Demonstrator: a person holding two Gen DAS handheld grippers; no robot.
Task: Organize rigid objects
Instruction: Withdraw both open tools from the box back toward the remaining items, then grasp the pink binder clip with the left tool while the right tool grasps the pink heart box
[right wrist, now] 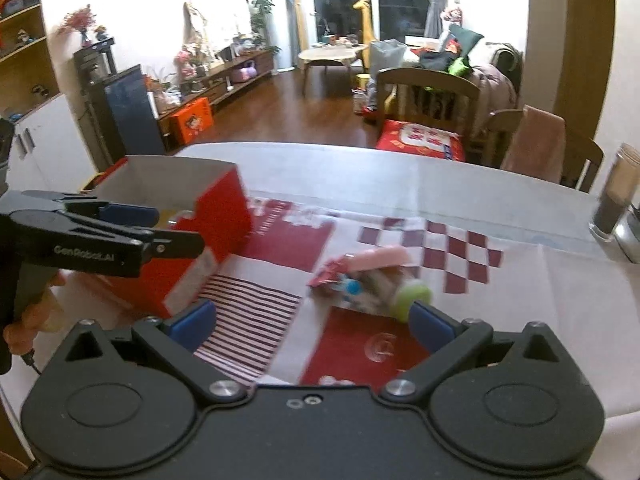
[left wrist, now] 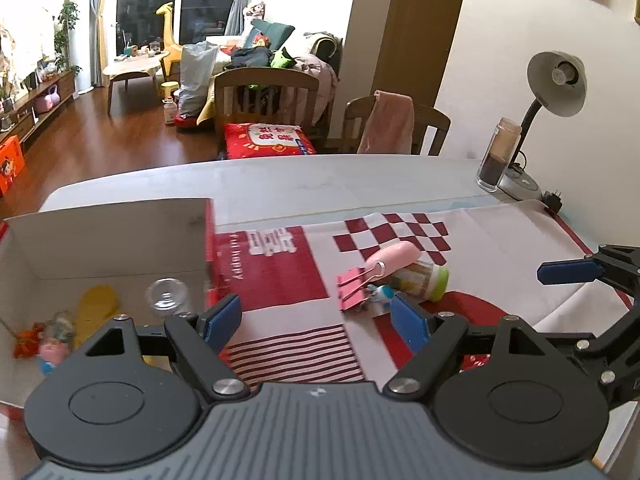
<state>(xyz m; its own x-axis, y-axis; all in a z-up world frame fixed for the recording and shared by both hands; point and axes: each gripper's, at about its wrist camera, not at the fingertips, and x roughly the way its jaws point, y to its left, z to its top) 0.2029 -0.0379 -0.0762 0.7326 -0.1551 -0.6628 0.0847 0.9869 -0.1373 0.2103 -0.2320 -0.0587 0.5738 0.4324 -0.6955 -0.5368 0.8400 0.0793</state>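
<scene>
My left gripper (left wrist: 316,324) is open and holds nothing, low over the red-and-white cloth (left wrist: 280,280). To its left stands an open red box (left wrist: 108,236) with a white inside, holding a clear glass jar (left wrist: 166,294), a yellow piece (left wrist: 96,308) and a small figurine (left wrist: 54,344). Ahead and to the right lies a pile: a pink binder clip (left wrist: 352,286), a pink cylinder (left wrist: 394,258), a green-capped bottle (left wrist: 426,280). My right gripper (right wrist: 314,326) is also open and empty, just short of the blurred pile (right wrist: 368,276). The red box (right wrist: 216,216) sits to its left.
A desk lamp (left wrist: 556,84) and a tall glass jar of dark powder (left wrist: 496,160) stand at the table's far right, with a plug (left wrist: 554,202) beside them. Two wooden chairs (left wrist: 266,92) line the far edge. A hand (right wrist: 24,320) holds the left tool's handle.
</scene>
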